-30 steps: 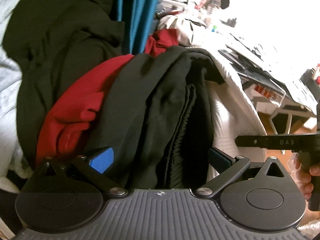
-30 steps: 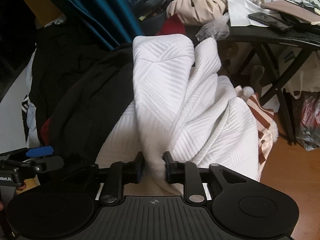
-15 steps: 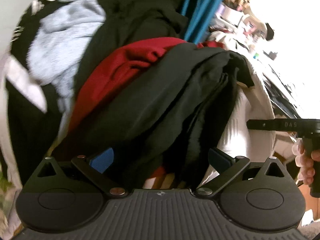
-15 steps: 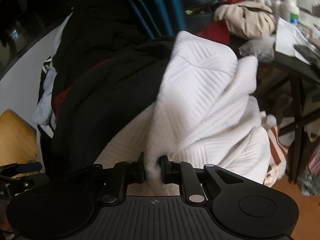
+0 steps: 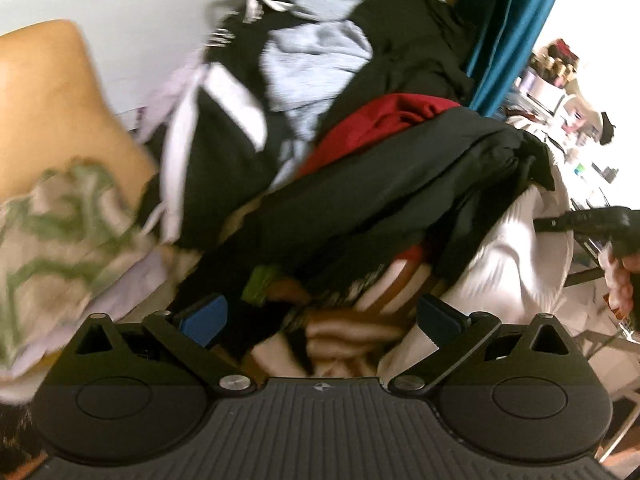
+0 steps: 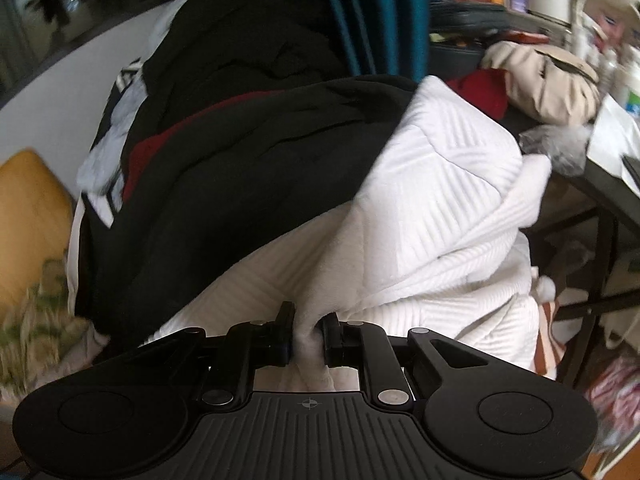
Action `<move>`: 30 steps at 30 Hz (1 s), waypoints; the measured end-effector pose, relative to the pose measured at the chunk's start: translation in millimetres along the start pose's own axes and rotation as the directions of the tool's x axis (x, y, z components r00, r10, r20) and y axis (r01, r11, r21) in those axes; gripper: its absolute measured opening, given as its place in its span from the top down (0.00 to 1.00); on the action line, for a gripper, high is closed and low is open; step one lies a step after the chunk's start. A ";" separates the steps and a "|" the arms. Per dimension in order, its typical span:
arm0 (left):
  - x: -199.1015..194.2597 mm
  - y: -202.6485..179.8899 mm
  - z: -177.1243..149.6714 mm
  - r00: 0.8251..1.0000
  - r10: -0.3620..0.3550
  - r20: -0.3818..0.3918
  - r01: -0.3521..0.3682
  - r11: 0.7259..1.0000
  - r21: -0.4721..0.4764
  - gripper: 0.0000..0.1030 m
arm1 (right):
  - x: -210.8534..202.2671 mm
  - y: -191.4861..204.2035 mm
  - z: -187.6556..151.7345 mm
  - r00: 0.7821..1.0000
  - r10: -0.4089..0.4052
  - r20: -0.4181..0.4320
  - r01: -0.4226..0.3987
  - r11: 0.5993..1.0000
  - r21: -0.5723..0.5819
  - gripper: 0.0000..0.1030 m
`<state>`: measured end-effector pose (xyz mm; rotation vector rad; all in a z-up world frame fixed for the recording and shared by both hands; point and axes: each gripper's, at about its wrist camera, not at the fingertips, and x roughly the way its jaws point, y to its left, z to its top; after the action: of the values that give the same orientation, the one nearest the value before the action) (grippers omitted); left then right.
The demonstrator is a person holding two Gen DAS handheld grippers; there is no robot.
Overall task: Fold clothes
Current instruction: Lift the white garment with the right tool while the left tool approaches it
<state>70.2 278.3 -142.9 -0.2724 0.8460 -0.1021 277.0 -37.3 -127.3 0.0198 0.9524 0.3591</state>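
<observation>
A heap of clothes fills both views. My right gripper [image 6: 307, 334] is shut on a bunched fold of a white ribbed garment [image 6: 444, 184] that drapes over the right side of the heap. A black garment [image 6: 248, 184] lies across the middle, with a red garment [image 6: 156, 148] under its left edge. In the left wrist view my left gripper [image 5: 320, 322] stands open above the heap with nothing between its blue pads, over striped brown and cream cloth [image 5: 344, 332]. The black garment [image 5: 400, 184], the red garment [image 5: 376, 124] and the white garment [image 5: 516, 264] lie beyond it.
A teal curtain [image 6: 380, 12] hangs behind the heap. A dark, cluttered table [image 6: 608, 184] stands at the right with a beige bag [image 6: 548, 80] on it. A tan cushion [image 5: 52, 112] and green-patterned cloth [image 5: 48, 216] lie at the left. A hand [image 5: 624, 276] holds the other gripper at right.
The left gripper has swept left and rolled, bringing the grey and white clothes, the cushion and the patterned cloth into view. The right gripper has pinched tighter on the white fold and rolled.
</observation>
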 end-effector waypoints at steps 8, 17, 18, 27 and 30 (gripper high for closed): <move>-47.9 6.1 -80.5 0.996 0.093 0.003 -0.092 0.987 -0.131 0.00 | 2.6 20.5 9.9 0.998 -0.049 -0.041 0.042 0.987 -0.155 0.87; -27.2 -44.1 -92.2 0.997 0.081 0.001 -0.081 0.995 -0.056 0.00 | -6.3 19.4 19.2 0.997 -0.028 -0.070 0.013 0.979 -0.204 0.87; -19.9 -50.9 -89.4 0.997 0.076 -0.004 -0.076 0.996 -0.055 0.00 | -7.7 17.5 21.9 0.997 -0.009 -0.074 -0.006 0.979 -0.206 0.88; 44.5 -122.2 -37.7 0.999 0.004 0.053 0.005 0.984 -0.180 0.00 | -24.4 -0.1 69.9 0.947 0.313 -0.071 -0.319 0.898 -0.304 0.91; 57.1 -155.6 -16.1 0.995 -0.006 0.104 0.025 0.983 -0.181 0.00 | -16.5 -8.7 90.4 0.917 0.385 -0.103 -0.397 0.864 -0.308 0.91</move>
<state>98.8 114.4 -151.2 -0.4524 0.7513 -0.0249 343.2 -37.9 -62.8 -0.0955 0.9152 0.8953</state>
